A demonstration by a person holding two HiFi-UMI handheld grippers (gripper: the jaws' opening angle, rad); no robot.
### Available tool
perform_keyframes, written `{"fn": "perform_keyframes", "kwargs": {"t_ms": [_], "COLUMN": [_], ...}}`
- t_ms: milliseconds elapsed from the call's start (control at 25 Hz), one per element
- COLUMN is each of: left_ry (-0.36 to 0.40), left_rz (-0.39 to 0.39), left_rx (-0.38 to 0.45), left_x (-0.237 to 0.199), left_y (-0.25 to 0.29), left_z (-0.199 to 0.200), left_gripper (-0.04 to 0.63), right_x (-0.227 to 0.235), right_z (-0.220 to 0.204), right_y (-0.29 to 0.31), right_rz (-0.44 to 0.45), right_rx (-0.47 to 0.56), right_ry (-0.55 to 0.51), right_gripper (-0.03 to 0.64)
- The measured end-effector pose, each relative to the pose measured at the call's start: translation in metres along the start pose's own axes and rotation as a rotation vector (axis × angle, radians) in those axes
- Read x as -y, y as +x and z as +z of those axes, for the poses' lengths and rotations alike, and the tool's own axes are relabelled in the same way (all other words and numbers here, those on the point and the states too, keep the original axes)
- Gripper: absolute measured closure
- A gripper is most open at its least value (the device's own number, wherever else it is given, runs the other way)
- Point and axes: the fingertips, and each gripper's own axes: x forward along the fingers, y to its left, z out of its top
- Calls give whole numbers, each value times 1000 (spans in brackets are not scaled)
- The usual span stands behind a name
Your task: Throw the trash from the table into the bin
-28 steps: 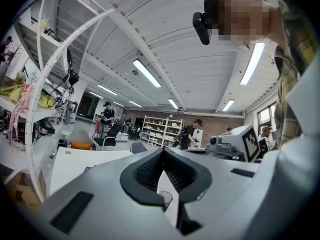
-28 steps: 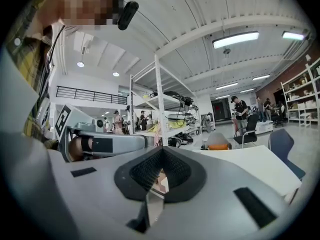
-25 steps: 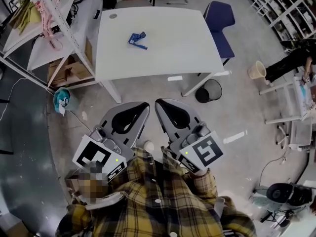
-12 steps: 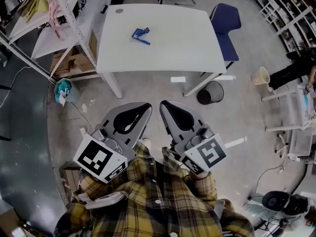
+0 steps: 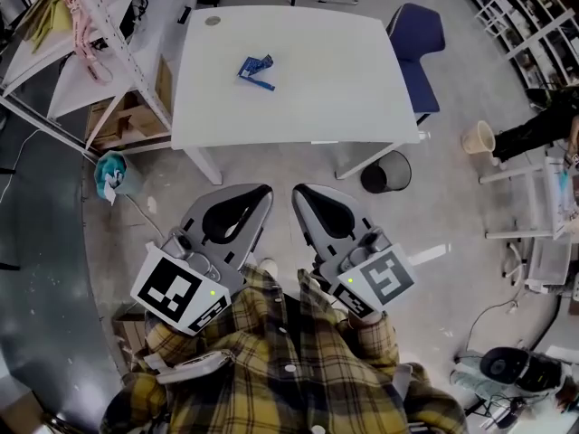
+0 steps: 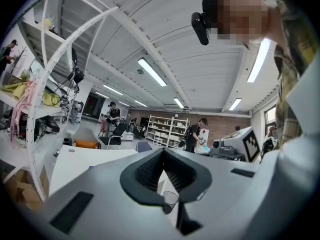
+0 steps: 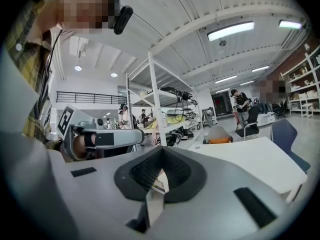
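Observation:
The trash, a crumpled blue wrapper (image 5: 255,70), lies on the white table (image 5: 308,98) toward its far left part. A black bin (image 5: 386,172) stands on the floor by the table's near right leg; a part of it shows through the jaws of the left gripper view as well (image 6: 170,200). My left gripper (image 5: 259,192) and right gripper (image 5: 302,192) are held side by side in front of my chest, well short of the table. Both are shut with nothing between the jaws. They point level toward the table (image 7: 250,159).
A metal shelving rack (image 5: 81,34) with cardboard boxes (image 5: 127,129) stands left of the table. A teal bag (image 5: 112,175) lies on the floor near it. A blue chair (image 5: 414,36) is at the table's right, a beige bucket (image 5: 476,138) farther right. People stand in the background.
Both grippers have shifted slightly together and stay shut. The blue wrapper has not moved on the table.

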Motion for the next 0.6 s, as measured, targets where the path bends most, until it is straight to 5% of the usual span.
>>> {"fn": "perform_keyframes", "kwargs": {"t_ms": [600], "left_ry": [21], "left_rz": [-102], "left_rx": [-20], "left_x": [-146], "left_y": [81], "left_z": [39], "left_gripper": [586], "right_x": [98], "right_z": [26], "right_y": [139], "right_rz": [-104], "right_rx": [1], "right_ry": [10], "right_gripper": [618]}}
